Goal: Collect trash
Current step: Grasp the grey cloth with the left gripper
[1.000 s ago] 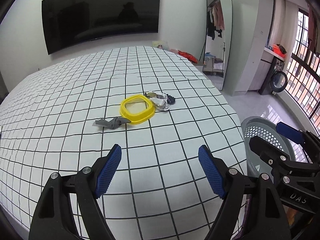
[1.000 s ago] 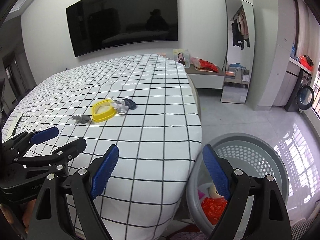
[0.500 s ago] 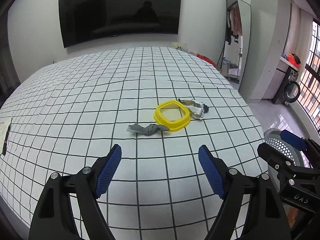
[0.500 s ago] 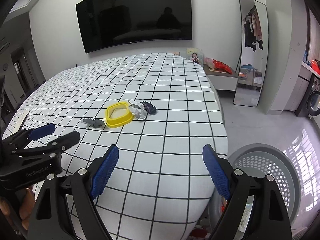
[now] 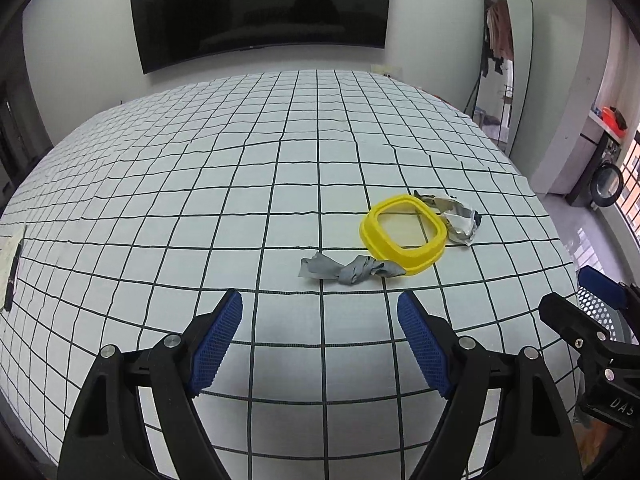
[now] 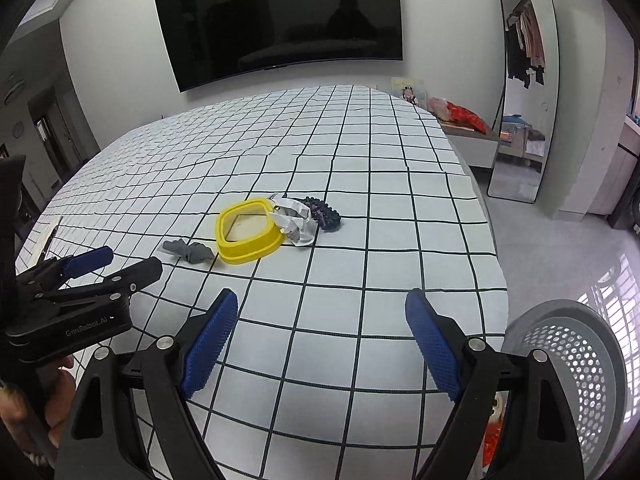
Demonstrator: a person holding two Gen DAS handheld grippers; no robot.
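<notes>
Both my grippers are hanging over the bed (image 5: 280, 184) with the grid-check sheet. Left gripper (image 5: 320, 334) has its fingers wide apart, nothing between them, and so does the right gripper (image 6: 322, 336). The trash sits in a little cluster on the sheet ahead: a twisted grey scrap (image 5: 348, 270) touching a yellow plastic ring (image 5: 404, 234), with a crumpled silvery wrapper (image 5: 460, 220) and a dark purple knobbly thing (image 6: 322, 214) on its far side. A grey perforated basket (image 6: 576, 368) stands on the floor beside the bed's right edge.
</notes>
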